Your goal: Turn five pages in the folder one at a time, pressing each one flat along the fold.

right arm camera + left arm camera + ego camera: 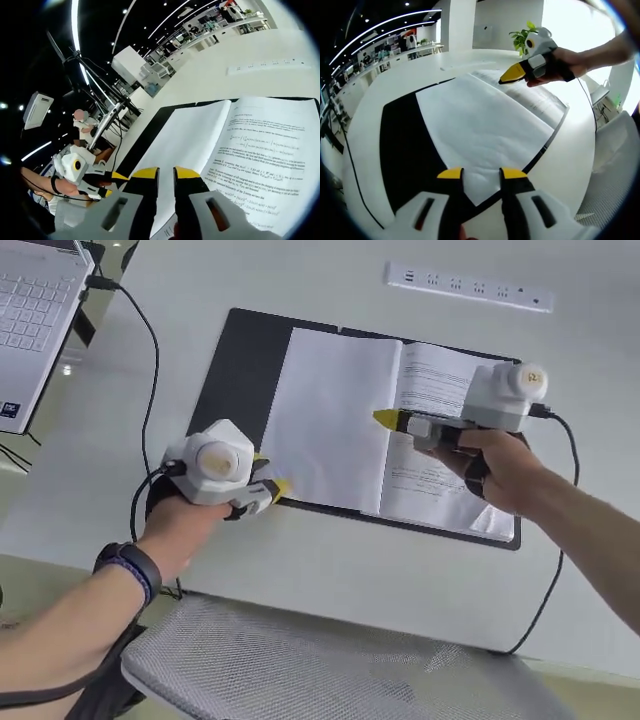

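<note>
A black folder point(232, 370) lies open on the white table. A blank white page point(335, 415) is turned over onto its left side, and a printed page point(432, 455) lies on the right. My right gripper point(386, 420) is shut, its yellow tips low over the fold point(392, 455) between the two pages; contact is unclear. In the right gripper view the gripper point(166, 173) points across the blank page point(190, 132). My left gripper point(272, 480) stands open at the blank page's lower left corner, its tips point(482, 173) above the paper point(480, 125) with nothing between them.
A white laptop point(30, 310) sits at the far left with a black cable point(150, 350) running along the table. A white power strip point(468, 286) lies beyond the folder. A grey mesh chair seat point(330, 670) is below the table's near edge.
</note>
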Demonstrator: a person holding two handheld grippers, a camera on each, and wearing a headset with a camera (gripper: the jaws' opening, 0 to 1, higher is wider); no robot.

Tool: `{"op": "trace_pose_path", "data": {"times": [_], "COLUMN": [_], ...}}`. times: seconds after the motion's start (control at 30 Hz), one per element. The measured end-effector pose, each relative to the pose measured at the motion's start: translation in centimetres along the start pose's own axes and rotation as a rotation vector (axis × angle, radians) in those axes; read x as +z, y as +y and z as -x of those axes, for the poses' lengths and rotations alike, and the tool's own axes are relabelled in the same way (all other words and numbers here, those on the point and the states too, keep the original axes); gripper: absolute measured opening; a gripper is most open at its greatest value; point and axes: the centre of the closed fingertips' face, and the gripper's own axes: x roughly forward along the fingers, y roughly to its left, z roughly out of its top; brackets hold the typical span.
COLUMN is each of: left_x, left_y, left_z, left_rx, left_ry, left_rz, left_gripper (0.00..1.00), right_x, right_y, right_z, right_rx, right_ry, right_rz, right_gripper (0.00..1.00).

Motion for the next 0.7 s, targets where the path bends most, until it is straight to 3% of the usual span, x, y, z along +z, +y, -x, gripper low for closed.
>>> {"op": "trace_pose_path", "data": {"times": [0.27, 0.5, 0.7], "left_x": [0.0, -0.1, -0.1], "left_y": [-0.1, 0.1, 0.2], "left_z": [0.0, -0.1, -0.2], "left_rx": [-0.003, 0.0, 0.005], "left_ry": [0.003, 0.002, 0.002], "left_rz": [0.004, 0.005, 0.011], "left_gripper": [0.28, 0.28, 0.27], "right_x": [0.7, -0.6, -0.4], "right_y": [-2.0, -3.1, -3.0], "right_z": [-1.0, -1.4, -1.3], "right_rx": [-0.028, -0.039, -0.028], "right_ry": [-0.03, -0.011, -0.025], "right_rz": [-0.044, -0.057, -0.069], "right_gripper": [0.05, 0.0, 0.0]}}
